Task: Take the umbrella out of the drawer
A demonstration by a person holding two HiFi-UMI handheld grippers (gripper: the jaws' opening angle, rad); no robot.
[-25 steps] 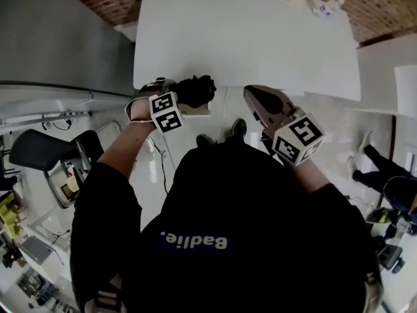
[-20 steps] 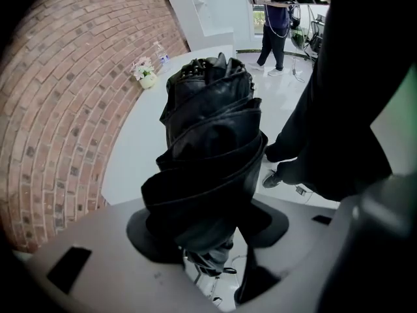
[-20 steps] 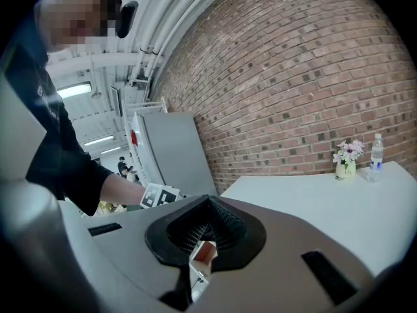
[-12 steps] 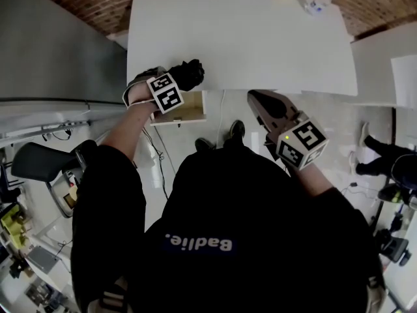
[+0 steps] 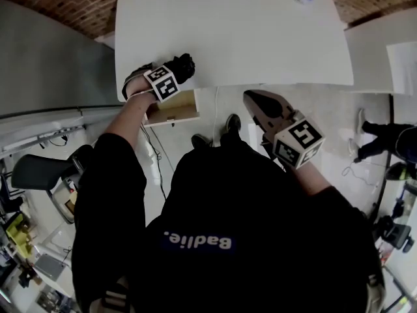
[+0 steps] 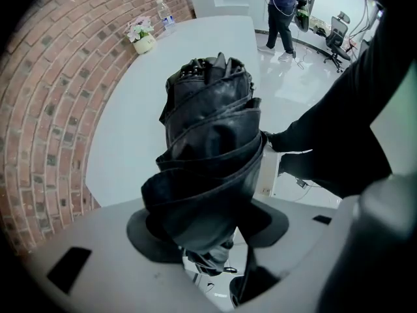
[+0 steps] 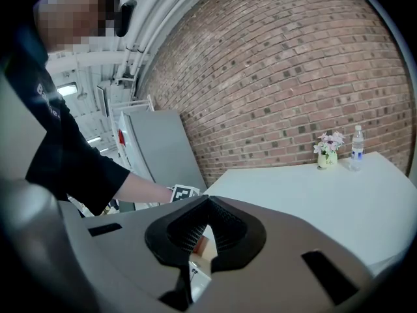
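Left gripper [image 5: 174, 75]: pointed steeply down, jaws clamped on the folded black umbrella [image 5: 185, 66]. In the left gripper view the umbrella [image 6: 208, 149] filled the gap between the pads [image 6: 153, 230]. Its gathered canopy stood out past the jaws, and a strap end hung below them.

Umbrella position: out of the drawer [image 5: 174, 112], held over the near-left corner of the white bench [image 5: 234, 31]. Could not tell whether it touched the bench top.

Drawer: light wood, pulled out from under the near edge of the bench, just below and near the left gripper. Its contents could not be made out.

Right gripper [image 5: 251, 96]: held near the person, right of the drawer and well apart from the umbrella. In the right gripper view its jaws [image 7: 208, 201] were together at the tips with nothing between them.

Far right end of the bench: a small flower pot [image 7: 328, 150] with a clear bottle [image 7: 357, 147] just beside it. Both also showed in the left gripper view, flower pot [image 6: 142, 35] and bottle [image 6: 167, 14].

Background: a brick wall [image 7: 293, 70] behind the bench, a grey cabinet [image 7: 164, 150] to its left, and an office chair [image 5: 39, 170] on the floor at the left.
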